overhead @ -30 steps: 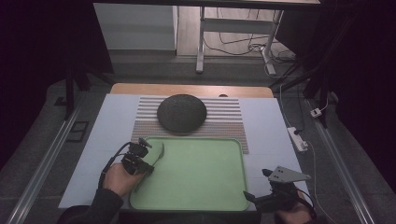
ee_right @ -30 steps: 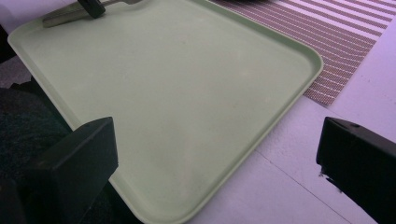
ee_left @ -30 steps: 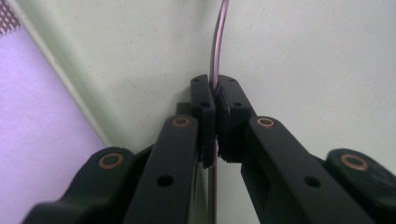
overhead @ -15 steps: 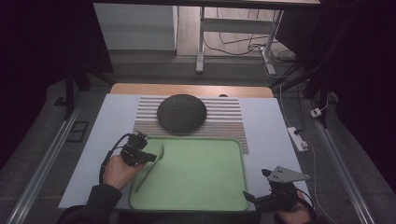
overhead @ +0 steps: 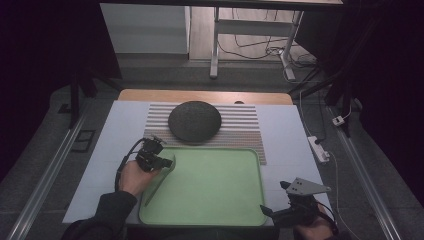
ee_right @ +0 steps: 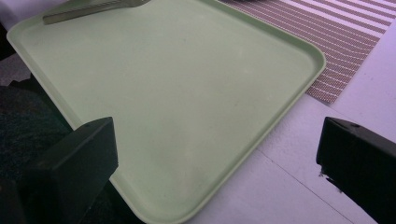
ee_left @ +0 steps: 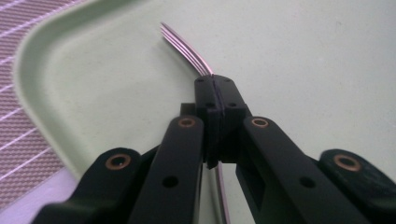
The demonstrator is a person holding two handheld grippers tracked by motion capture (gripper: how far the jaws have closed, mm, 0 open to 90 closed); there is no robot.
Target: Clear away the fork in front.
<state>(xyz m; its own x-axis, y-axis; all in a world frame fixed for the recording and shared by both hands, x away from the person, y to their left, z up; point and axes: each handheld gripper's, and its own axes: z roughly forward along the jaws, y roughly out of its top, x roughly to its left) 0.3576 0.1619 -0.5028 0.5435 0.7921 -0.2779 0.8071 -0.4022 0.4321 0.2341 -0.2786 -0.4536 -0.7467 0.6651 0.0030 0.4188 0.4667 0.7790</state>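
My left gripper [overhead: 161, 161] hovers over the near-left part of the light green tray [overhead: 220, 215]. In the left gripper view its jaws [ee_left: 214, 86] are shut on a metal fork [ee_left: 183, 49]. The tines curve out ahead over the tray's corner, and the handle runs back beneath the jaws. In the high view the fork [overhead: 156, 186] slants back toward the tray's front edge. My right gripper [overhead: 274, 199] sits at the tray's front-right corner. Its jaws [ee_right: 224, 154] are open with nothing between them. From the right gripper view the fork [ee_right: 88, 10] lies at the tray's far corner.
A dark round plate [overhead: 194, 121] rests on a brown striped mat [overhead: 240, 131] behind the tray. All of this sits on a white board [overhead: 290, 125] over a wooden table. A white power strip [overhead: 318, 148] lies off the right edge.
My left hand has moved the gripper and fork a little toward the far side of the tray. The right gripper has stayed put.
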